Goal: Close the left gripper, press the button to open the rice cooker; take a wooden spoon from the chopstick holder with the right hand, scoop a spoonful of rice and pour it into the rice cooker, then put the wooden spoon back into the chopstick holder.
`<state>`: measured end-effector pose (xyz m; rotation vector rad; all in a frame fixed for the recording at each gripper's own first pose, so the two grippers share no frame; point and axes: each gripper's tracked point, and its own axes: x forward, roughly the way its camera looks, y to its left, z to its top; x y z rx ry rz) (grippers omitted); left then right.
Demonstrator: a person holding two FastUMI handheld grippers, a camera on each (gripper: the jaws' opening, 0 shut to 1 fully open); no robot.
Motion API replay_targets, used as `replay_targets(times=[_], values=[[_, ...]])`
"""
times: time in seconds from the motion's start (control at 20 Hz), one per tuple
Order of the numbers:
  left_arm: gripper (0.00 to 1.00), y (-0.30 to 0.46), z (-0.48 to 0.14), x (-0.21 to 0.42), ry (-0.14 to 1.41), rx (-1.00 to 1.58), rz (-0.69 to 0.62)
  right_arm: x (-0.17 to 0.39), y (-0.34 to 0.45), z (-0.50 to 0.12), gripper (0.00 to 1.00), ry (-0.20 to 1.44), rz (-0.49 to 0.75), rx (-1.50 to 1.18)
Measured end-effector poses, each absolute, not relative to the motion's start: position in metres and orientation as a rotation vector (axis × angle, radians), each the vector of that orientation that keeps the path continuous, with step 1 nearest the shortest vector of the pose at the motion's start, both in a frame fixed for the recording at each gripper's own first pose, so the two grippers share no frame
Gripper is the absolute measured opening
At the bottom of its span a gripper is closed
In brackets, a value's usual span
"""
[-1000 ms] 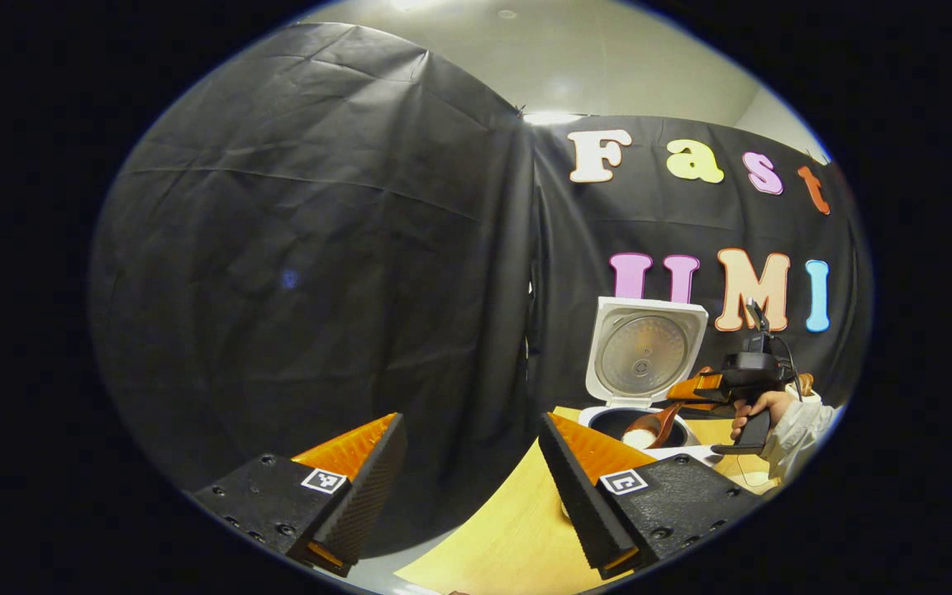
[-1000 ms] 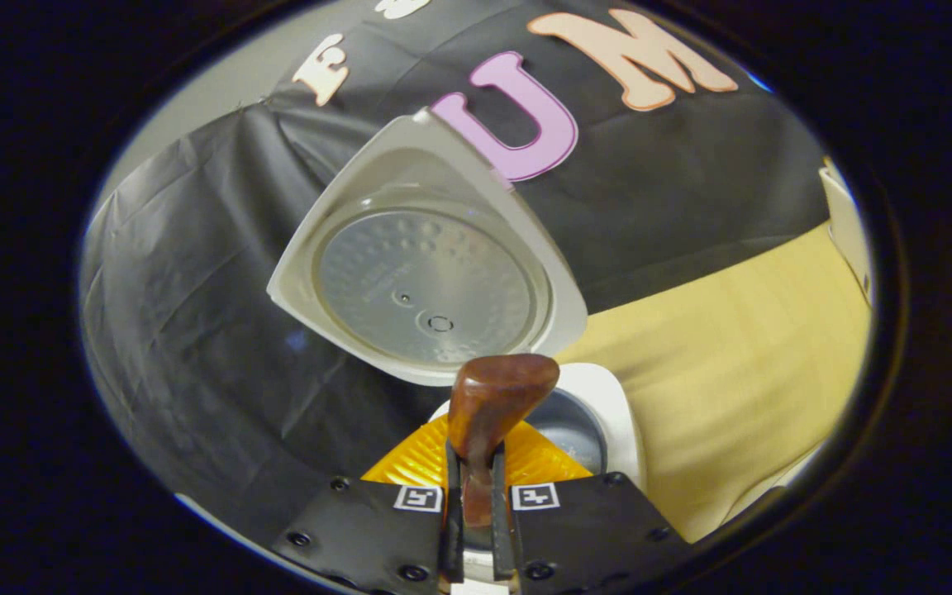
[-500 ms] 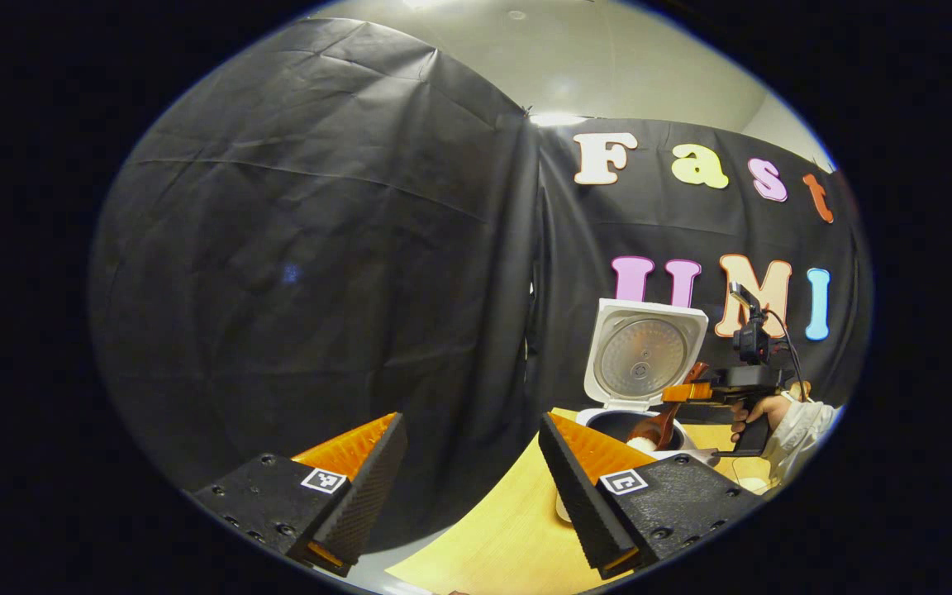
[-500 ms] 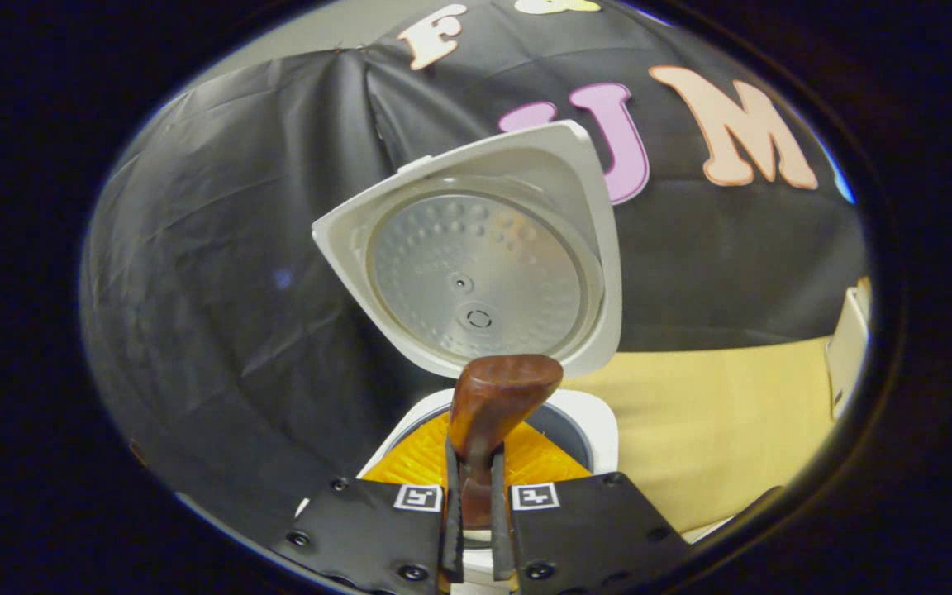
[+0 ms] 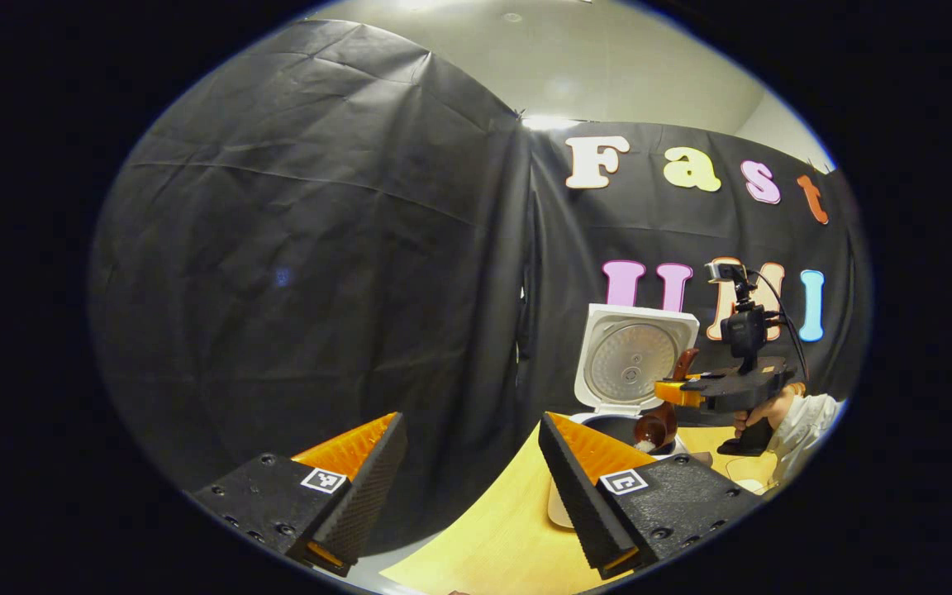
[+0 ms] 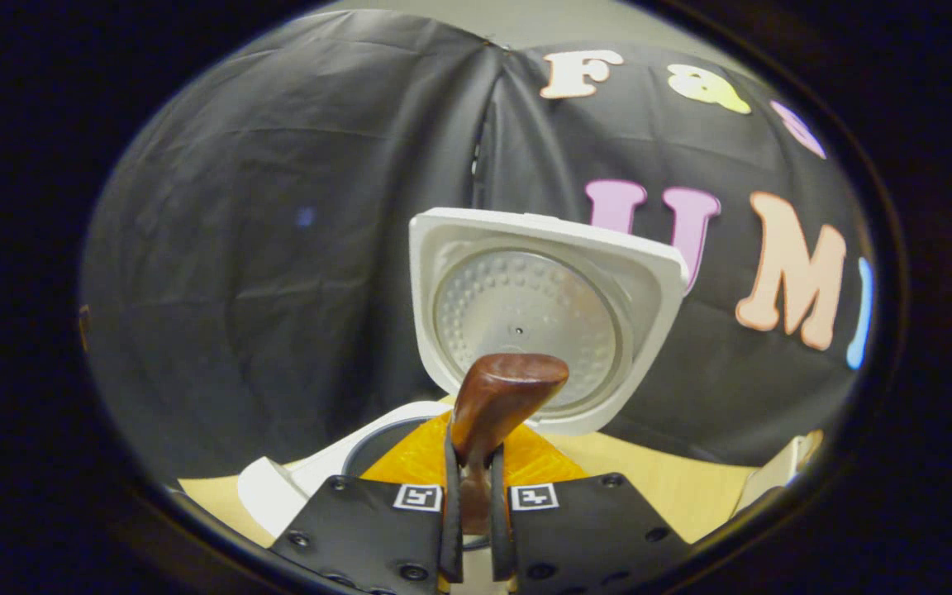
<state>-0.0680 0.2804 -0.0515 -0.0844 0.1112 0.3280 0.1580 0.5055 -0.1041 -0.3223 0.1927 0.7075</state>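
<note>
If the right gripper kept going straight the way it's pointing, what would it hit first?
Probably the raised lid of the rice cooker; the right gripper, holding the wooden spoon, faces its inner plate, though depth is unclear.

In the right gripper view, the wooden spoon has its bowl hidden below the right gripper, whose fingers clamp the handle and cover much of the rice cooker pot opening. In the left gripper view, the left gripper's right finger hides the cooker's front, and the spoon's contents are too small to tell.
</note>
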Motion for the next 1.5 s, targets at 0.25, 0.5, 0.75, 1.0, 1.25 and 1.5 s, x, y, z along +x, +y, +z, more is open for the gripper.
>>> replay_targets(times=[0.25, 0.5, 0.75, 1.0, 1.25, 1.5], values=[[0.92, 0.276, -0.048, -0.067, 0.092, -0.071, 0.308, 0.144, 0.509, -0.085, 0.16, 0.053, 0.728, -0.473], [0.92, 0.268, -0.035, -0.066, 0.071, -0.065, 0.271, 0.137, 0.498, -0.068, 0.17, 0.062, 0.741, -0.427], [0.93, 0.231, -0.03, -0.027, 0.057, -0.074, 0.209, 0.14, 0.453, -0.041, 0.17, 0.132, 0.708, -0.239], [0.93, 0.198, -0.026, -0.012, 0.045, -0.083, 0.141, 0.146, 0.384, -0.028, 0.17, 0.147, 0.626, -0.192], [0.93, 0.161, -0.014, 0.006, 0.027, -0.08, 0.081, 0.155, 0.311, -0.028, 0.17, 0.182, 0.538, -0.14], [0.94, 0.127, -0.005, 0.02, 0.011, -0.076, 0.032, 0.163, 0.234, -0.021, 0.17, 0.193, 0.43, -0.1]])
